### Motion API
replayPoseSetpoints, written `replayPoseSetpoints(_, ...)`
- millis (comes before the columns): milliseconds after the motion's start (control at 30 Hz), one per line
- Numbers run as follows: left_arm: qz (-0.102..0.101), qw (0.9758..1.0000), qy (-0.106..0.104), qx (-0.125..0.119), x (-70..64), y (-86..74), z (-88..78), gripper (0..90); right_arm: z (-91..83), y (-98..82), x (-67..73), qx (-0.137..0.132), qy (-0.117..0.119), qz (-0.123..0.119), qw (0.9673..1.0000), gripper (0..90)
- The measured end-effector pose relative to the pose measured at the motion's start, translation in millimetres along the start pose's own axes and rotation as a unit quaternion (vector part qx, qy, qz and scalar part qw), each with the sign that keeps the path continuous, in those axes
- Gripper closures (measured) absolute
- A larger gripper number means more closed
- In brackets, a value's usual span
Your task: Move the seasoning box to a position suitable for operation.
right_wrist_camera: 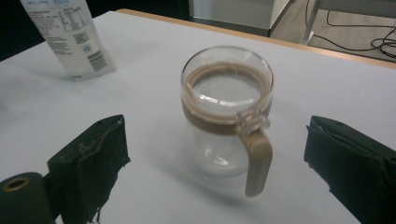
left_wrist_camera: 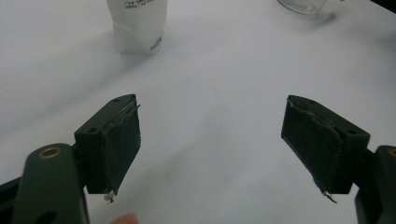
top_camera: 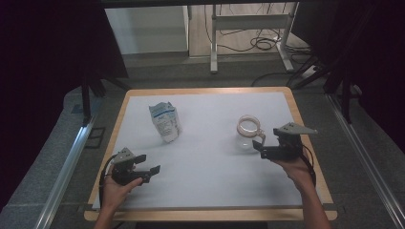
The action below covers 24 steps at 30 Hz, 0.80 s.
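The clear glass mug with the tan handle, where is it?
The clear glass mug with the tan handle stands on the table's right side in the high view, just ahead of the open right gripper.

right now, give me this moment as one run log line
left gripper: open, empty, near table edge | right gripper: open, facing glass mug handle, not touching | milk carton: upright, untouched

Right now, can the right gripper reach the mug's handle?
Probably yes. The right gripper is open, and the mug stands just ahead with its handle turned toward the jaws and nothing between them.
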State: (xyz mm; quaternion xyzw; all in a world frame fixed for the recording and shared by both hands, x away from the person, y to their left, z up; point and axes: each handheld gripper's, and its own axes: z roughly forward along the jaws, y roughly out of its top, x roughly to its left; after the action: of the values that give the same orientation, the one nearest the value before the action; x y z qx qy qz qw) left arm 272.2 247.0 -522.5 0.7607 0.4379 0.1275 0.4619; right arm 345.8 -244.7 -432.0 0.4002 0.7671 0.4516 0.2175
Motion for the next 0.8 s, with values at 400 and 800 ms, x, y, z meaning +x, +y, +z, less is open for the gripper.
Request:
replayPoseSetpoints(400, 0.001, 1.0, -0.001, 0.001, 2.9, -1.6, -3.4, 17.2, 36.6, 28.5, -7.3, 0.039, 0.008, -0.002, 0.9992, 2.1)
replayPoseSetpoints(800, -0.004, 1.0, 0.0, 0.006, 4.5, -2.0, -1.5, 16.6, 79.2, 25.7, -12.7, 0.086, 0.009, 0.01, 0.9962, 0.8)
